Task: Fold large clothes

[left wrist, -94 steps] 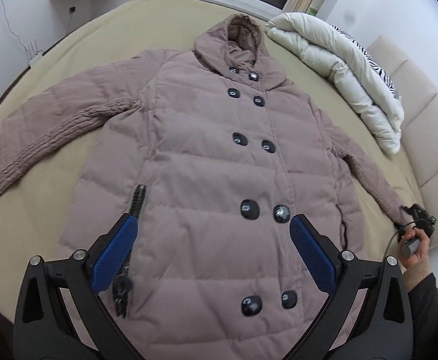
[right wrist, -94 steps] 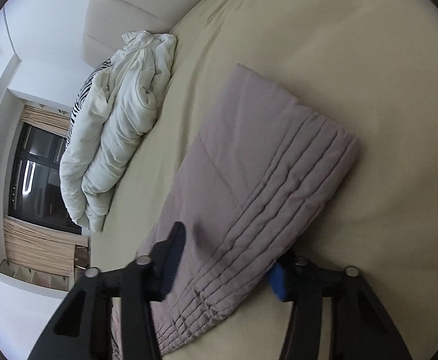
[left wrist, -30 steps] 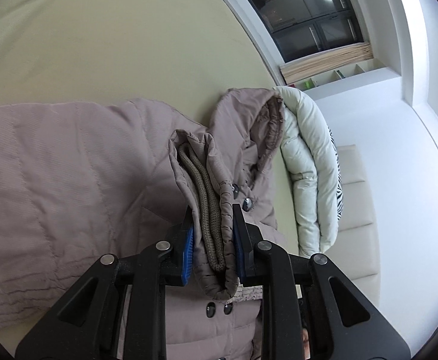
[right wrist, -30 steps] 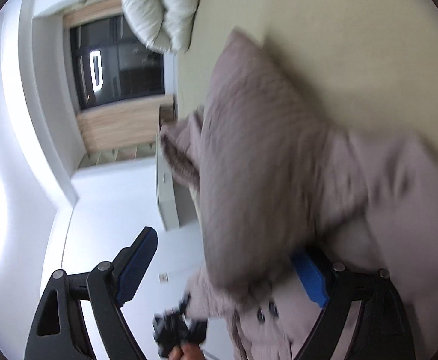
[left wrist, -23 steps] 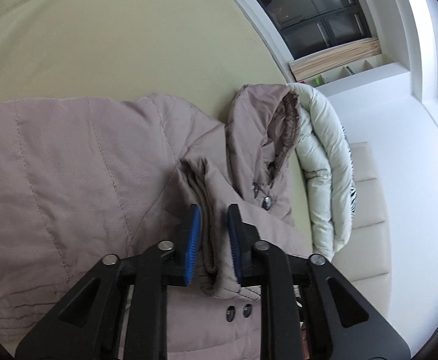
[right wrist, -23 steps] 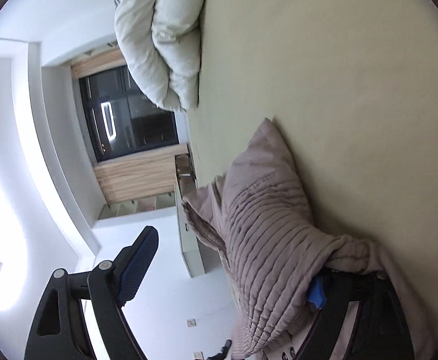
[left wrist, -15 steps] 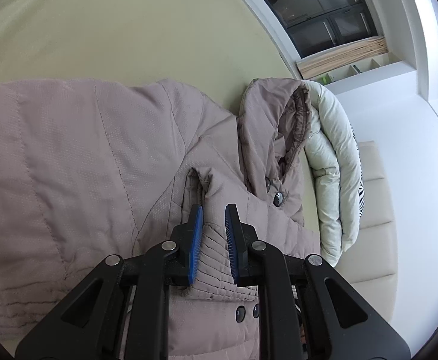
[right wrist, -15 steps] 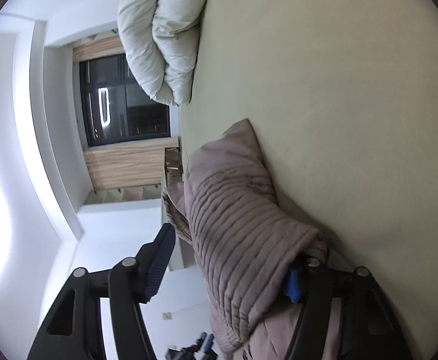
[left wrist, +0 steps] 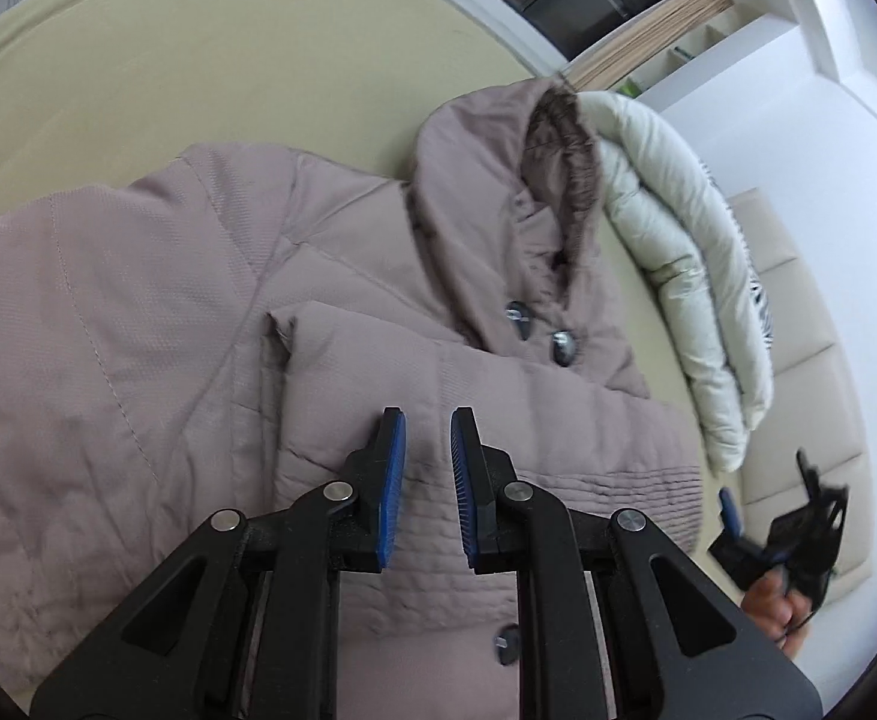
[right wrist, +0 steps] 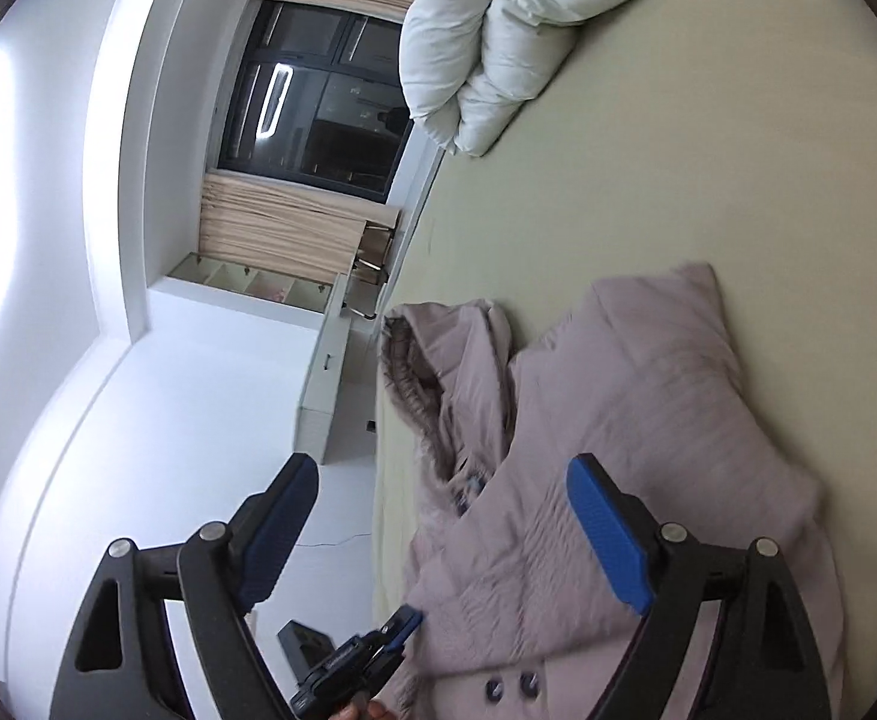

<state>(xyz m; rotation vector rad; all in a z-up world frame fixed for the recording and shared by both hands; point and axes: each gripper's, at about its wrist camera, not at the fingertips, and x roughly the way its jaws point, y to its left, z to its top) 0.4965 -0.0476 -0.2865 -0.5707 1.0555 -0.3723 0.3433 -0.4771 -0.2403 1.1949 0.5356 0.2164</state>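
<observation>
A taupe quilted hooded coat lies front up on the bed, with both sleeves folded across its chest. The folded sleeve lies just below the hood. My left gripper hovers just above that sleeve with the jaws a narrow gap apart and nothing between them. My right gripper is wide open and empty above the coat, and it also shows at the right edge of the left wrist view. The left gripper's tips show at the bottom of the right wrist view.
A folded white duvet lies beside the hood on the bed and shows in the right wrist view. A cream padded headboard is behind it. A dark window and white walls lie beyond the bed.
My left gripper laid the sleeve cuff across the chest, let go and lifted back. My right gripper let its sleeve drop onto the coat and opened wide.
</observation>
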